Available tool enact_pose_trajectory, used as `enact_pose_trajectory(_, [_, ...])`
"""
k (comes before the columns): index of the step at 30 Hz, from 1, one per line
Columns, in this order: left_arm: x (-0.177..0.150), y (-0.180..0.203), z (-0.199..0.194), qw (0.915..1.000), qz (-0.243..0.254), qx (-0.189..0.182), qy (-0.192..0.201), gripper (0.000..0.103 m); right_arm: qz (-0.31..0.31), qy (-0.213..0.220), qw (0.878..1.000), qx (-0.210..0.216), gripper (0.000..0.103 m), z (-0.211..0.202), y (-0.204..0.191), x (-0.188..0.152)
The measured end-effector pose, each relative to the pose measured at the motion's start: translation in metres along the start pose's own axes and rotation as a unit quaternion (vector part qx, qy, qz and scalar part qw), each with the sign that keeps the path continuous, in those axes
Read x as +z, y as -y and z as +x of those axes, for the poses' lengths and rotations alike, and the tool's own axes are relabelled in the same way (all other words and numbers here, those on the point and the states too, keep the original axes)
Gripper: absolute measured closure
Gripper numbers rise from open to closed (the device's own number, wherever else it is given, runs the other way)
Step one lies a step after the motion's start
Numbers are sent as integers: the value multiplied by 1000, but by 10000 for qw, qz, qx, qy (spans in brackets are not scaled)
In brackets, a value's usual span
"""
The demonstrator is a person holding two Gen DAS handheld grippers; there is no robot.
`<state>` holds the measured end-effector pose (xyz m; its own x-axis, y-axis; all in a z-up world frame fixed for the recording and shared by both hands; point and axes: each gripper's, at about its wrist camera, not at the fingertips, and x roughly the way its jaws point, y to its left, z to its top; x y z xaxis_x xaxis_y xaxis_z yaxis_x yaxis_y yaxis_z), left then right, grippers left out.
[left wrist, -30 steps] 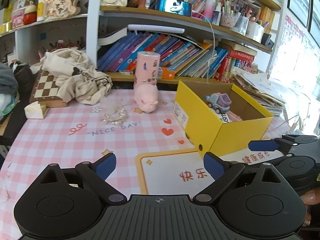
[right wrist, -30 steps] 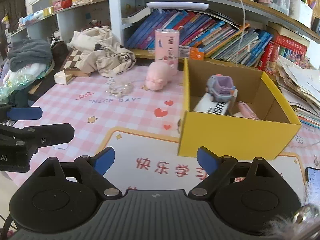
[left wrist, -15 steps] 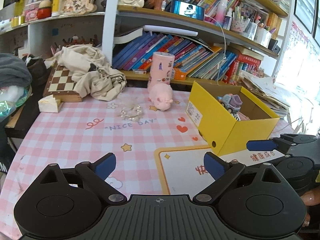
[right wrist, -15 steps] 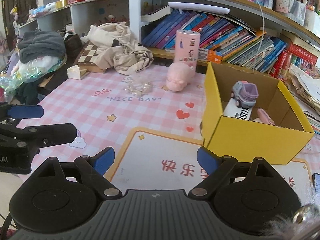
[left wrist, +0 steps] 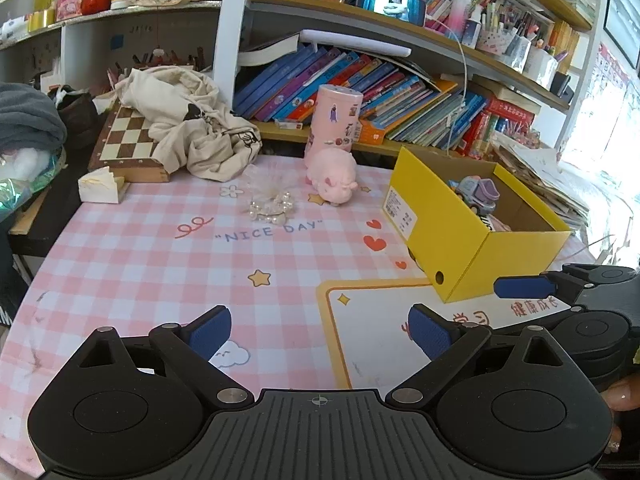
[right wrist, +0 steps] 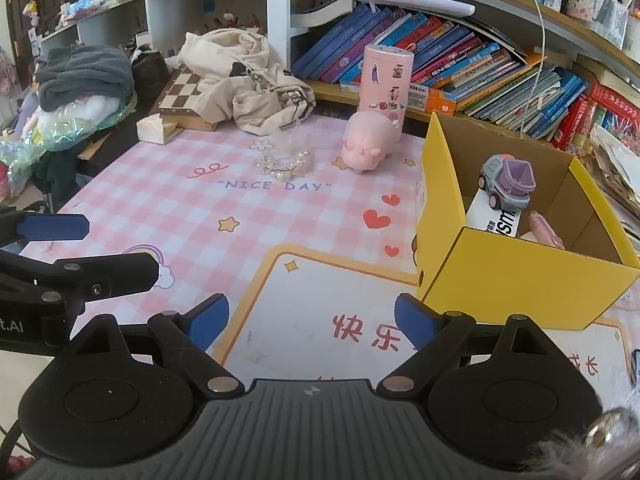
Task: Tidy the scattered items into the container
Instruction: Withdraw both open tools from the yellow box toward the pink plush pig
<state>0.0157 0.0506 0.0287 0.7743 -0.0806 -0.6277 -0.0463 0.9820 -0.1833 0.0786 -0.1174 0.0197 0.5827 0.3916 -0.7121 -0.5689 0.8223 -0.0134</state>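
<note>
Two tongs are hovering over the pink checked worktop (left wrist: 132, 264), the left tongs (left wrist: 320, 330) and right tongs (right wrist: 312, 318) both spread wide and gripping nothing. Still lying out on the worktop are a pink pig toy (left wrist: 334, 176) and a bead bracelet (left wrist: 272, 208), while a toy truck (right wrist: 508, 182) is sitting inside the yellow box (right wrist: 520, 280).

Bright daylight from window (left wrist: 596, 128) at right, blown-out glare there, fisheye edge distortion, sharp center
</note>
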Motion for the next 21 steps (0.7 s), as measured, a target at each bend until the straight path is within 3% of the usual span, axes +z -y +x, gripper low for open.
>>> enact_pose_trajectory(10, [17,-7,31,9998,-90,101,-112,6,-32,-43,10000,13,13,32,14,23])
enact_pose_trajectory(21, [29,-25,72,9982,-335,277,-419,6,-210,-367,9991,13,15,80,20,41])
